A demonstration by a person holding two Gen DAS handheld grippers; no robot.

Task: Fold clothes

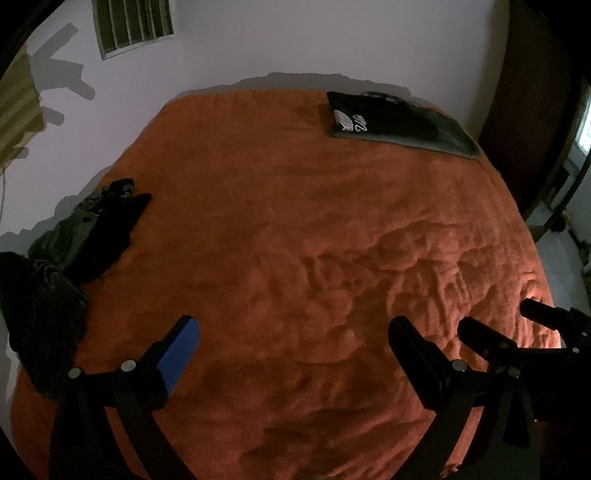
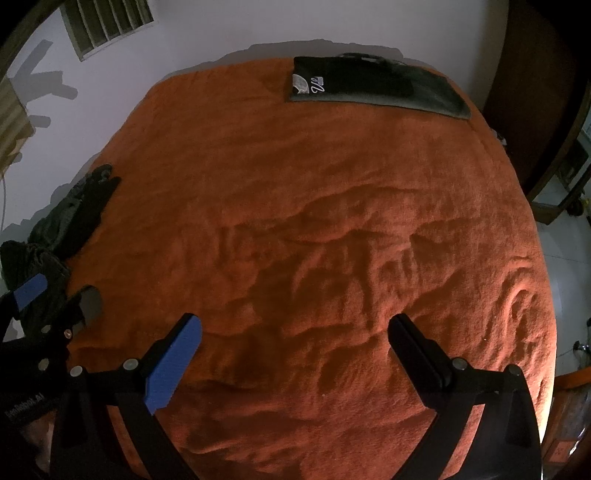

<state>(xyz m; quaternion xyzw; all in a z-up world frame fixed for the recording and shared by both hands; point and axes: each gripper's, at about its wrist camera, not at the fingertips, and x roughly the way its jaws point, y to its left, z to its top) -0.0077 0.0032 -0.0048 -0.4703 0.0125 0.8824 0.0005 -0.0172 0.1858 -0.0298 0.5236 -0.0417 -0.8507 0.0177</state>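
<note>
A folded black shirt with a white logo [image 1: 384, 120] lies on a grey folded garment at the far right of the orange bed cover [image 1: 295, 240]; it also shows in the right wrist view [image 2: 354, 83]. A heap of dark unfolded clothes [image 1: 70, 236] lies at the left edge, also seen in the right wrist view [image 2: 62, 225]. My left gripper [image 1: 293, 334] is open and empty above the near part of the bed. My right gripper [image 2: 293, 332] is open and empty beside it, to the right.
A white wall with a vent [image 1: 133, 26] stands behind the bed. A dark wooden door frame [image 1: 546, 129] and tiled floor [image 2: 561, 258] are on the right. The bed cover [image 2: 332, 258] is wrinkled on its right half.
</note>
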